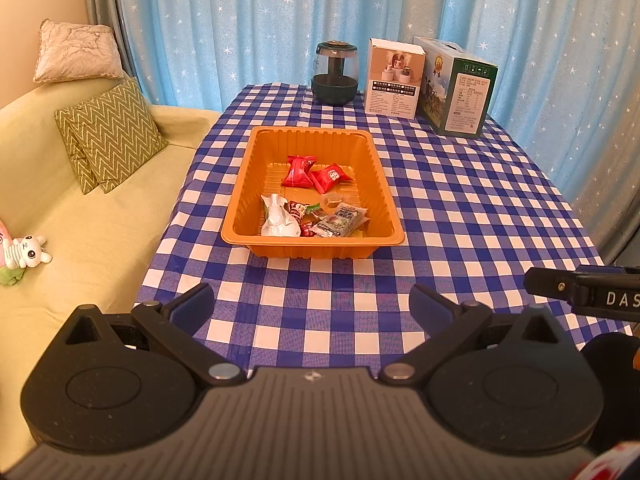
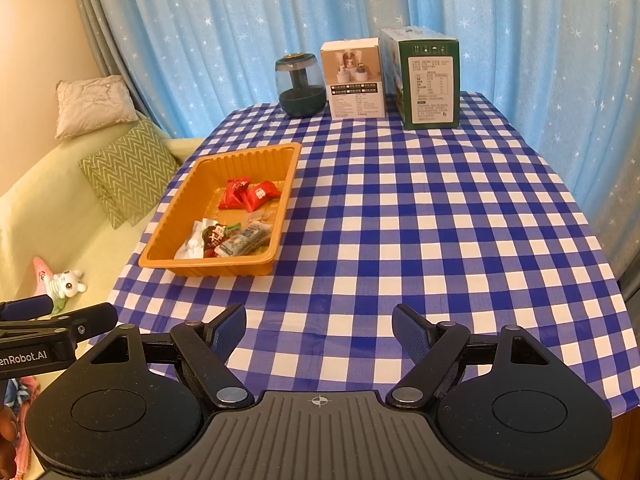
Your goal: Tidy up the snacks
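Note:
An orange tray (image 1: pixel 256 168) (image 2: pixel 176 216) sits on the blue checked table. It holds two red snack packets (image 1: pixel 298 171) (image 2: pixel 260 194), a white wrapper (image 1: pixel 278 218) (image 2: pixel 192 244), a grey printed packet (image 1: pixel 340 220) (image 2: pixel 244 238) and other small snacks. My left gripper (image 1: pixel 312 304) is open and empty, above the table's near edge, short of the tray. My right gripper (image 2: pixel 318 330) is open and empty over the near table, to the tray's right. Each gripper shows at the edge of the other's view.
A dark jar (image 1: pixel 335 74) (image 2: pixel 300 86), a white box (image 1: pixel 394 78) (image 2: pixel 354 78) and a green box (image 1: pixel 458 88) (image 2: pixel 430 78) stand at the table's far edge before a blue curtain. A sofa with cushions (image 1: pixel 112 136) and a plush toy (image 1: pixel 24 254) lies to the left.

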